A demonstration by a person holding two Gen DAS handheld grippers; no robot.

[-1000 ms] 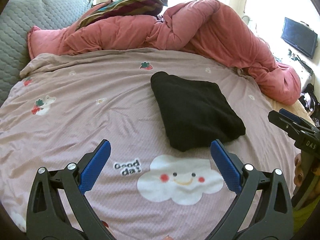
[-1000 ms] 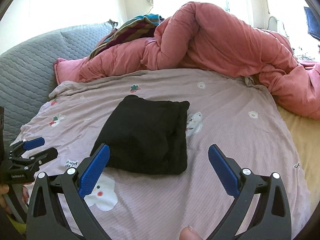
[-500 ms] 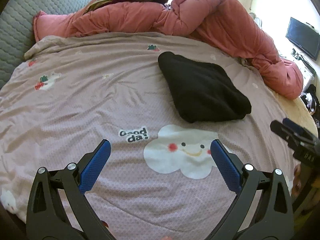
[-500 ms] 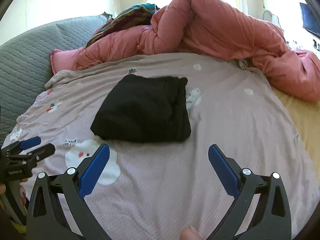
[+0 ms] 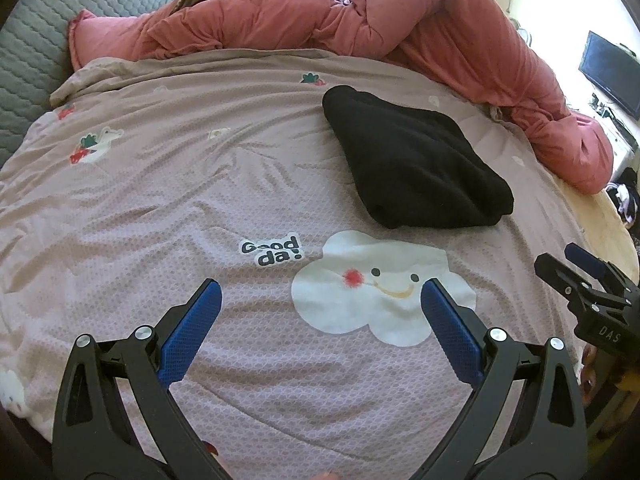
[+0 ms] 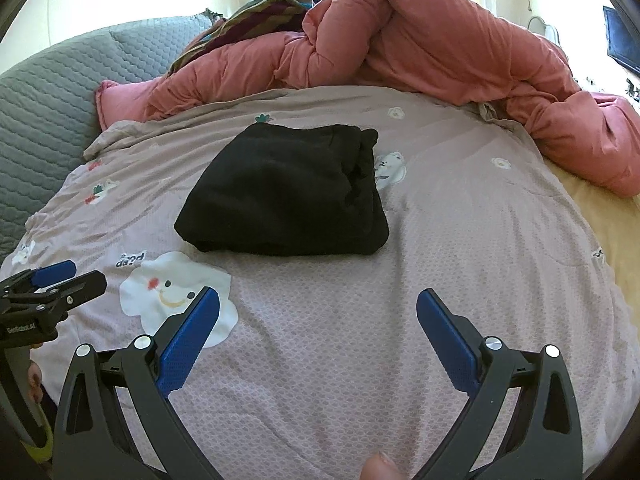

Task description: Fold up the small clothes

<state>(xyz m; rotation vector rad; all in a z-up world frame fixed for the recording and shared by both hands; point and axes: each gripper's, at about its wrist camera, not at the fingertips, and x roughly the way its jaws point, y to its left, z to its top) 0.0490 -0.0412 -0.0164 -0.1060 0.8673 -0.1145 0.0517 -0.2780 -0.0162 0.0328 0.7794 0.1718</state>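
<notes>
Both grippers, left gripper and right gripper, hang spread wide, holding nothing, while the folded black garment sits on the mauve bedsheet, well ahead of them.

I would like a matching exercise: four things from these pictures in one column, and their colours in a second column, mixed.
Things:
1. folded garment
2. bunched comforter
3. quilted cover at the left
4. pads of the left claw

Colours:
a. grey
b. blue
c. black
d. salmon pink

Pairs: 1-c, 2-d, 3-a, 4-b
</notes>
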